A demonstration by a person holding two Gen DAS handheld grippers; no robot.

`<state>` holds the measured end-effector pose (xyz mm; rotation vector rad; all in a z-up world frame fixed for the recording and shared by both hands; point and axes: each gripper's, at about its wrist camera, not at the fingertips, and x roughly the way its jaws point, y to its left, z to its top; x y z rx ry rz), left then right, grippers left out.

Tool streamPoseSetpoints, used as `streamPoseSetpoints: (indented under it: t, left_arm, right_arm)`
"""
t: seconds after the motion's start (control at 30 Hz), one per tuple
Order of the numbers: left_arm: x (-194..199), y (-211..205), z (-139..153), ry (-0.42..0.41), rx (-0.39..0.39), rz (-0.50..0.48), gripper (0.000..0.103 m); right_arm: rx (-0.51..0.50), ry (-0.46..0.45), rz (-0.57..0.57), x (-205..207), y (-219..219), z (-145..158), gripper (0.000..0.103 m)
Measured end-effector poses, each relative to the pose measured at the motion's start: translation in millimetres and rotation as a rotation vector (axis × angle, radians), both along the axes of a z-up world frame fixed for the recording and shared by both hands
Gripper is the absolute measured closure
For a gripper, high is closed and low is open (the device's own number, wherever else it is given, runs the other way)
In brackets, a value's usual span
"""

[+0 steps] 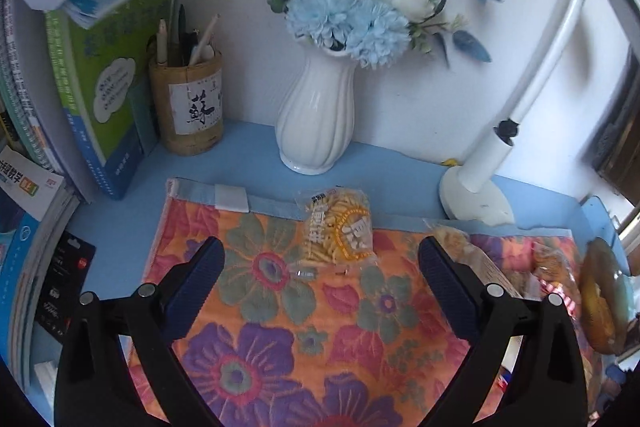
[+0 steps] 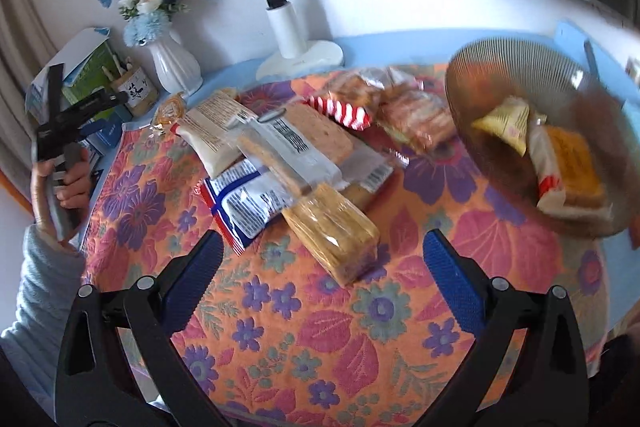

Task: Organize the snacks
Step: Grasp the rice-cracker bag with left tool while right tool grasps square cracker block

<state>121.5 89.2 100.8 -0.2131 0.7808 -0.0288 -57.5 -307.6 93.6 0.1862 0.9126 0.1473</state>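
The snack packets [image 2: 280, 163] lie heaped at the centre of the right wrist frame on the floral cloth [image 2: 320, 327] over the bench, with a few already in the mesh bowl [image 2: 500, 59] at upper right. They look light, crinkly and slippery, the biscuits inside brittle, so a gentle pinch across the narrow middle of the cracker pack [image 2: 336, 231] seems wisest. Wrappers are clear or white, contents golden brown. Right gripper [image 2: 320, 267] and left gripper [image 1: 320, 275] both have fingers spread wide, holding nothing
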Motion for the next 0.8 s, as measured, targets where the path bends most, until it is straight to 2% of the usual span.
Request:
streamPoseSetpoints:
  t: [0.13, 0.23, 0.3, 0.4, 0.53, 0.57, 0.6, 0.63, 0.67, 0.73, 0.8]
  left_arm:
    - [31, -9, -28, 0.042, 0.003, 0.034, 0.007]
    - [45, -13, -44, 0.045, 0.015, 0.033, 0.007]
    - [50, -9, -53, 0.04, -0.009, 0.039, 0.007]
    - [57, -1, -73, 0.076, -0.073, 0.036, 0.007]
    - [64, -2, -84, 0.1, -0.072, 0.018, 0.008]
    - [65, -5, -84, 0.099, -0.059, 0.019, 0.008]
    - [67, -6, -85, 0.101, -0.045, 0.021, 0.008]
    - [68, -10, -86, 0.108, -0.02, 0.023, 0.01]
    - [69, -14, -87, 0.109, -0.008, 0.011, 0.014]
    - [69, -21, -85, 0.097, 0.011, -0.01, 0.033]
    - [65, -30, -82, 0.071, 0.054, -0.028, 0.046]
  right_arm:
    - [-0.02, 0.04, 0.012, 3, -1, -15, 0.003]
    - [0.027, 0.076, 0.02, 8, -3, -26, 0.003]
    - [0.031, 0.079, 0.007, 13, -5, -31, 0.003]
    - [0.007, 0.097, -0.006, 22, -6, -42, 0.003]
    - [0.098, 0.093, -0.019, 33, -11, -57, 0.003]
    - [0.113, 0.087, -0.024, 35, -12, -59, 0.007]
    - [0.126, 0.082, -0.024, 38, -12, -61, 0.023]
    - [0.141, 0.082, -0.013, 40, -11, -63, 0.034]
    - [0.156, 0.085, 0.003, 42, -10, -64, 0.038]
    - [0.132, 0.062, -0.005, 39, -7, -62, 0.04]
    - [0.106, 0.035, -0.003, 32, -2, -58, 0.042]
